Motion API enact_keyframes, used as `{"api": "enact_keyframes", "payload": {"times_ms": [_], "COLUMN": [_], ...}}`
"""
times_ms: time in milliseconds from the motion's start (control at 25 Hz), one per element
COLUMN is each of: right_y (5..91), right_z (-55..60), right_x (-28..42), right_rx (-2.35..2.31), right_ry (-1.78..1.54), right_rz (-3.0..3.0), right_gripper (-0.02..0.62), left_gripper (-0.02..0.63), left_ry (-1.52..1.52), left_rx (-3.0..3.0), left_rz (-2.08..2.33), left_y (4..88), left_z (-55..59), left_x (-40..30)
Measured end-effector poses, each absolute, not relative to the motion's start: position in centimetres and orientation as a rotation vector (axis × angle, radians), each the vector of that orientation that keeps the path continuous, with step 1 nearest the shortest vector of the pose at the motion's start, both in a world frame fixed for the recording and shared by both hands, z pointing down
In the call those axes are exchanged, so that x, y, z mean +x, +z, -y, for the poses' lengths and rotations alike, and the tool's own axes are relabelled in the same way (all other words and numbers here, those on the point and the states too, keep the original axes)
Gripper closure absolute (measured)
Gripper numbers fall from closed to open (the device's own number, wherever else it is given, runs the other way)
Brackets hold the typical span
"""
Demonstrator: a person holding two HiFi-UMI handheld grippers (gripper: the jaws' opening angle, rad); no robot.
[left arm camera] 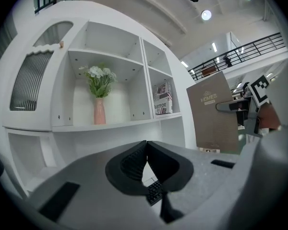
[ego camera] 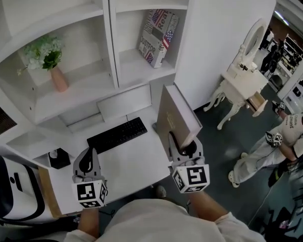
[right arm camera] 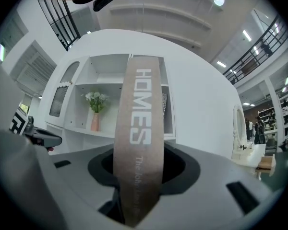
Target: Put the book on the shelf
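The right gripper has its jaws set well apart and clamped on the lower spine of a tan hardback book. It holds the book upright above the right edge of the white counter. In the right gripper view the spine fills the gap between the jaws, and the word "HOMES" runs down it in white. The left gripper is closed with its pads meeting and nothing between them. It hangs over the front of the counter, near the left corner.

The book's cover is plain brown with small pale lettering near the top.

Behind the counter stands a white shelf unit. Its right compartment holds a flag-printed box leaning at the back, with bare board in front of it. The left compartment holds a pink vase of white flowers. A black keyboard lies on the counter between the two grippers and the shelf unit.
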State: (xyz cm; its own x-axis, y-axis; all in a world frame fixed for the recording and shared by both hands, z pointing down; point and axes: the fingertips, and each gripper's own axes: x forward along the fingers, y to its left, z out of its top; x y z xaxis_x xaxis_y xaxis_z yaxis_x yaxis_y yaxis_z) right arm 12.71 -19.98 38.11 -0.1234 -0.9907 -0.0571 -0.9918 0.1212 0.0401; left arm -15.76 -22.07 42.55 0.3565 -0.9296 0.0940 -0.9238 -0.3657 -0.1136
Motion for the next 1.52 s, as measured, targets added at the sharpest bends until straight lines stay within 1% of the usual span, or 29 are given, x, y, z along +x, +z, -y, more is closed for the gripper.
{"api": "enact_keyframes", "payload": {"times_ms": [400,840,1520], "right_y": [31.6,26.8,21.1], "right_z": [25.4,28.9,32.5], "right_x": [13.3,12.9,12.4], "right_rx": [-1.881,-1.724,-1.651], "right_ry": [0.223,0.28,0.322], "right_rz": [-2.417,-2.47,-2.487], "right_gripper": [0.416,0.416,0.415], "left_gripper": [0.601,0.601,0.601], "left_ry": [-0.228,-0.238,-0.239], "left_rx": [-2.429,-2.3,-2.279], "left_rz": [-1.931,-2.109,-2.163], "left_y": [42.3,42.6,43.5], "left_z": [22.0,20.9,20.4], "left_x": [-16.9,-18.7,-17.6]}}
